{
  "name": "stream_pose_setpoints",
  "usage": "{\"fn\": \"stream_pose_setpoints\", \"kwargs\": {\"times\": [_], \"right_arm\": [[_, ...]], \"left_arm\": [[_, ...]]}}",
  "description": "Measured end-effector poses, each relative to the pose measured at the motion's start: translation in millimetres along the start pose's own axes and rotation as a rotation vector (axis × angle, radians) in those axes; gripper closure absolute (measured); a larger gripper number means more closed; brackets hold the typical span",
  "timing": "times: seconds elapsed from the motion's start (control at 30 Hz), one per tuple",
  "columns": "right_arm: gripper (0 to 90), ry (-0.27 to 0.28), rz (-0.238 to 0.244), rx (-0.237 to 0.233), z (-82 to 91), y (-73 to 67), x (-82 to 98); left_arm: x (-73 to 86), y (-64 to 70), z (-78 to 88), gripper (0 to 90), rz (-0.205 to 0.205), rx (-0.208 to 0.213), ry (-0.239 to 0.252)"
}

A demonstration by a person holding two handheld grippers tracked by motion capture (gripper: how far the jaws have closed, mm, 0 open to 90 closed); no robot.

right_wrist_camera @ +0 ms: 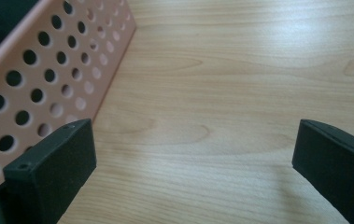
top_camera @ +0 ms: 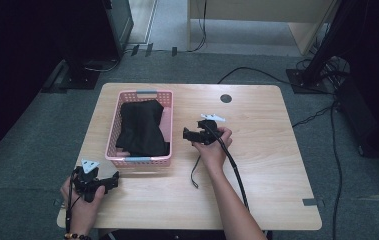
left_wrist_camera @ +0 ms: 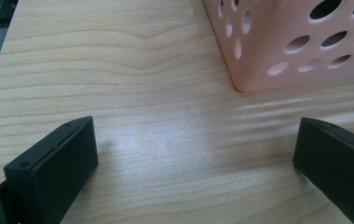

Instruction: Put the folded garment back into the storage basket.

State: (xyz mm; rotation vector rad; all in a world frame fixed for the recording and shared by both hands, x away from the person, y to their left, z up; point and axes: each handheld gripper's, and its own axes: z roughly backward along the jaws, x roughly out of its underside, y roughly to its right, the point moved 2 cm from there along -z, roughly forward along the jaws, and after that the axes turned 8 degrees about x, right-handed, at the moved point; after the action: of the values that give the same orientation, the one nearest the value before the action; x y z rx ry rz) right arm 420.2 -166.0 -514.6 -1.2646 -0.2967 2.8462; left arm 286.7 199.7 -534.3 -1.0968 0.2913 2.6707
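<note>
Pink perforated basket [top_camera: 163,112], black cloth [top_camera: 141,127] inside

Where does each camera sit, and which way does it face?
High view: above the person's side, facing forward and down on the wooden table; both forearms, left tongs and right tongs show.
Left gripper view: on the left tongs, low over the table, facing a corner of the pink basket; open jaws show.
Right gripper view: on the right tongs, facing along the basket's side wall; open jaws show.
All share the basket and tabletop.
</note>
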Motion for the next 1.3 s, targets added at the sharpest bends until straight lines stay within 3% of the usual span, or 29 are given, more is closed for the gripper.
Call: {"fn": "stream_pose_setpoints", "kwargs": {"times": [0.1,0.57,0.8,1.13,1.3], "right_arm": [[0.0,-0.024,0.009,0.022,-2.1,3.4,3.5],[0.0,-0.034,0.028,0.086,-5.5,18.4,16.7],[0.0,0.002,0.042,0.105,-3.8,24.1,21.5],[0.0,-0.005,0.060,0.135,2.0,29.6,25.9],[0.0,0.001,0.036,0.121,5.8,34.8,27.8]], "left_arm": [[0.0,0.0,0.0,0.0,0.000,0.000,0.000],[0.0,0.0,0.0,0.0,0.000,0.000,0.000],[0.0,0.0,0.0,0.0,0.000,0.000,0.000],[0.1,-0.1,0.1,0.0,-0.001,0.000,-0.001],[0.1,-0.1,0.1,0.0,-0.001,0.000,-0.001]]}}
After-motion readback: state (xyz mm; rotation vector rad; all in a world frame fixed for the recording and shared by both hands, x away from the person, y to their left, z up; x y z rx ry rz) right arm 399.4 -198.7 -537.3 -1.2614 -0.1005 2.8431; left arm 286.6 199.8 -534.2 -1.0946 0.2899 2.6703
